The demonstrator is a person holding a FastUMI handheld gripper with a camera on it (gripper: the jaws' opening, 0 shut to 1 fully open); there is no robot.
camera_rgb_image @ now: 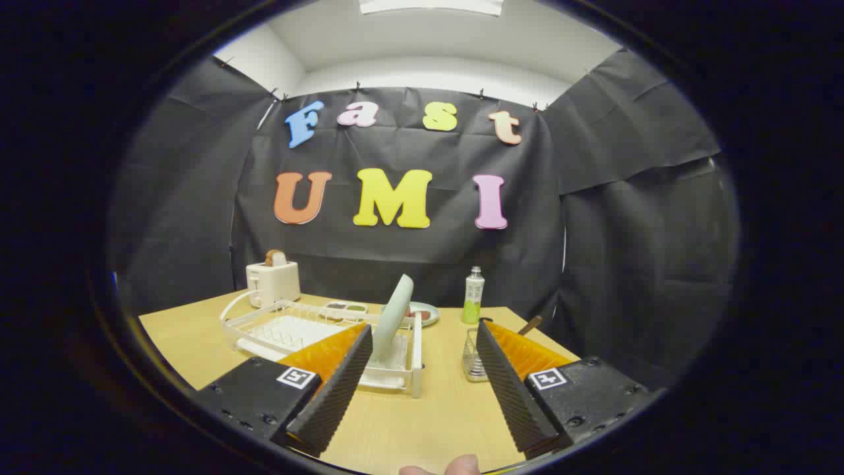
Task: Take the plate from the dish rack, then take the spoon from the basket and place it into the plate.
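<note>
Gripper [422, 369]: fingers spread wide apart, holding nothing, over bare table.
Fingertips of a person [455, 466]: partly cut off, nearest the camera.
Table [415, 422]: light wood, open between the fingers.
Dish rack [310, 330]: white, beyond the left finger, which hides part of it.
Plate [393, 316]: pale green, standing on edge in the rack.
Basket [473, 356]: wire, behind the right finger, half hidden.
Spoon [531, 324]: only a brown handle tip shows.
Far edge: toaster [272, 282], bottle [473, 295], small dishes [422, 311].
Walls: black cloth.
</note>
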